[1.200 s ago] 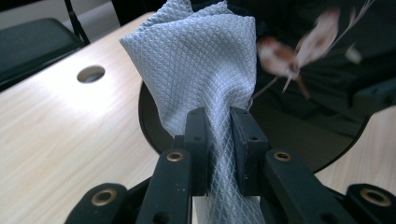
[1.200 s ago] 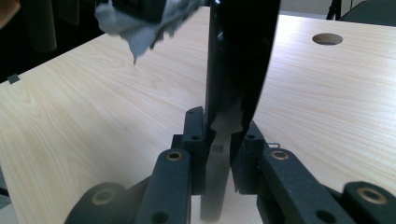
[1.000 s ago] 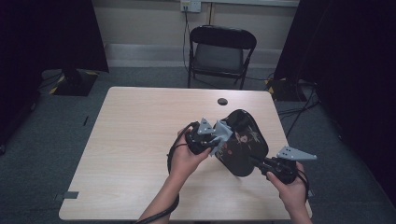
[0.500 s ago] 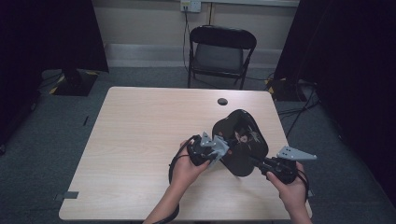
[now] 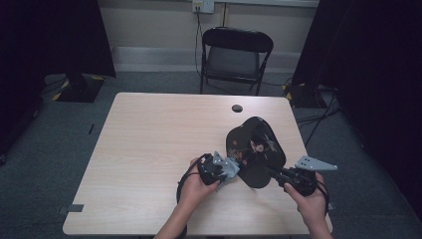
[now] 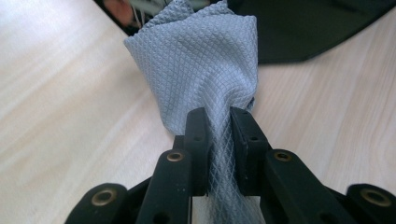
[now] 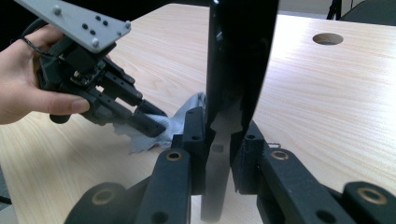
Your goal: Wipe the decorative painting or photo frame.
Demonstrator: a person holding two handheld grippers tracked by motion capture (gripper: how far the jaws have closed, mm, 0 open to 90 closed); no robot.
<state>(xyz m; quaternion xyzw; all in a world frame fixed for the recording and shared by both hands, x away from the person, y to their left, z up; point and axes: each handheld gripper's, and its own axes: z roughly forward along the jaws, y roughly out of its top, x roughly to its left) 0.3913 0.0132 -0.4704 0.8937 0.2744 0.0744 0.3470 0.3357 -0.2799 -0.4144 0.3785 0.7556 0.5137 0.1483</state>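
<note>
Pale wooden table (image 5: 149, 164), folding chair (image 5: 234, 55) behind it. Left gripper (image 6: 219, 126) has its jaws clamped on a grey cloth (image 6: 205, 60), pressing it against the black glossy plate's (image 5: 256, 152) near edge. Right gripper (image 7: 218, 135) pinches that plate's rim, holding it tilted up off the table.

You work at a pale wooden table (image 5: 149, 149) with a round cable hole (image 5: 237, 108) near its far edge. Behind it stands a black folding chair (image 5: 235, 55) on grey carpet (image 5: 59, 134). A cream wall (image 5: 154, 25) runs across the top of the frame, with a socket (image 5: 203, 5) at top centre. Black curtains (image 5: 378, 59) hang at both sides.
</note>
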